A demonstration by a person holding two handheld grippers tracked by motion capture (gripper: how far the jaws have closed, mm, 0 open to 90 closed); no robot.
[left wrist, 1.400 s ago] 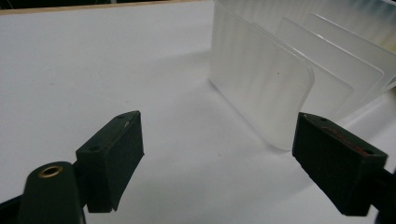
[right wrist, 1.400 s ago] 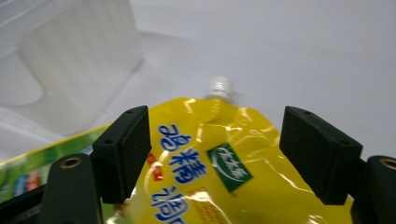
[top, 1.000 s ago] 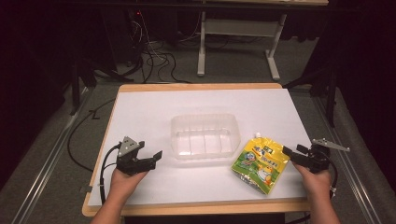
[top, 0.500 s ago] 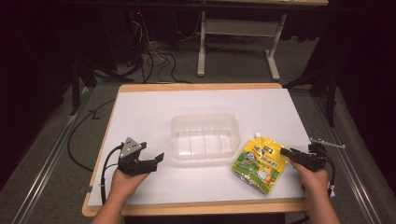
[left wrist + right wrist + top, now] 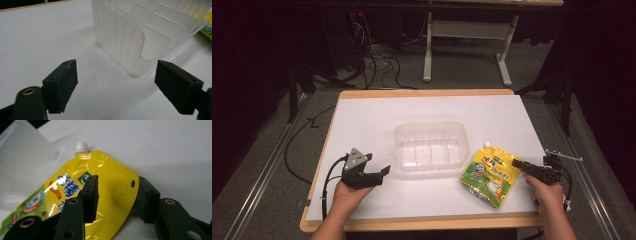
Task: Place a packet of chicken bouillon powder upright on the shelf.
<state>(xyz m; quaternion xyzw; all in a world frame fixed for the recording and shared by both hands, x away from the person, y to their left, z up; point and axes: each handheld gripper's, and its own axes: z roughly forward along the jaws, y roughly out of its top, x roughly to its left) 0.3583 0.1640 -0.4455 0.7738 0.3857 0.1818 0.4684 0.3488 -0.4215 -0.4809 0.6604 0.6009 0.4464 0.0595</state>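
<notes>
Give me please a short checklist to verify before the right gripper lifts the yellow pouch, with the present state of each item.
1. Pouch edge between the jaws of the right gripper: ok; the yellow pouch has its edge there, and the jaws have just been closing.
2. Pads pressing firmly on the pouch: cannot tell.
3. White cap on the spout: ok, it looks in place.
4. Clear container ready to receive: ok, upright with nothing inside it.
5. Left gripper out of the way: ok, open, beside the container, holding nothing.
</notes>
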